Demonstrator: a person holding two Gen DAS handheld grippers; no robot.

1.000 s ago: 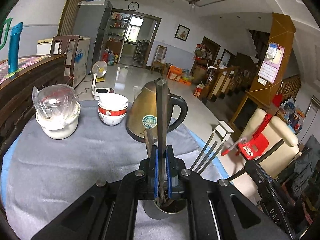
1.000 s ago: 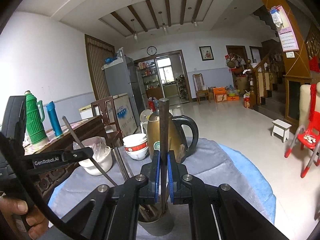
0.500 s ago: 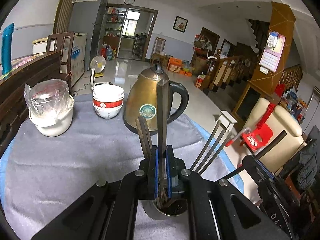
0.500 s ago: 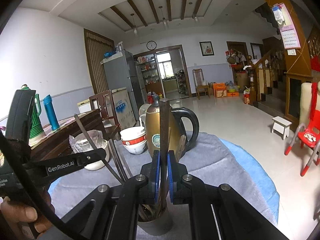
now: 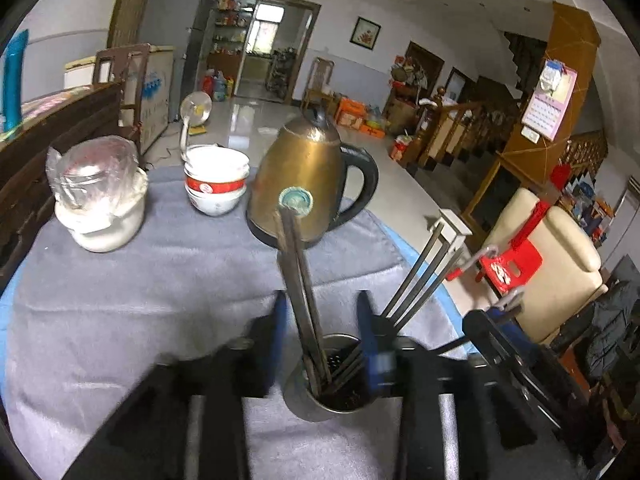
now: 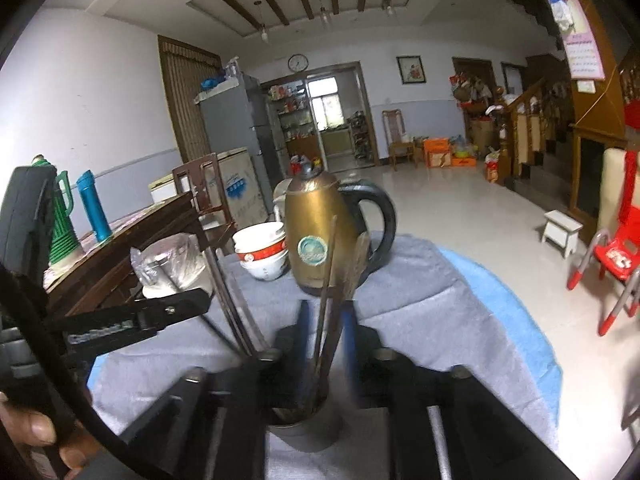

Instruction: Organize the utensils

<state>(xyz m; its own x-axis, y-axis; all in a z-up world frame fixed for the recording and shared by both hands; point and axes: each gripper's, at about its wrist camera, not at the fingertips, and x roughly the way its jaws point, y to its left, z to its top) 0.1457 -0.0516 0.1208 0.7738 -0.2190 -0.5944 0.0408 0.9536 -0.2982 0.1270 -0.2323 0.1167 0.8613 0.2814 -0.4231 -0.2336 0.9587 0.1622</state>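
Both grippers — the left gripper [image 5: 322,328] and the right gripper [image 6: 326,332] — have just been opening and now stand let go around the chopsticks [image 5: 300,280], which lean, maybe loosely, in the metal cup [image 5: 334,380] on the near gray cloth [image 5: 120,300], the kettle [image 5: 308,176] farther back.

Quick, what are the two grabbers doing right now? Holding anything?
Left gripper: just opened, holds nothing; chopsticks stand loose in the cup.
Right gripper: just opened, gripping nothing.
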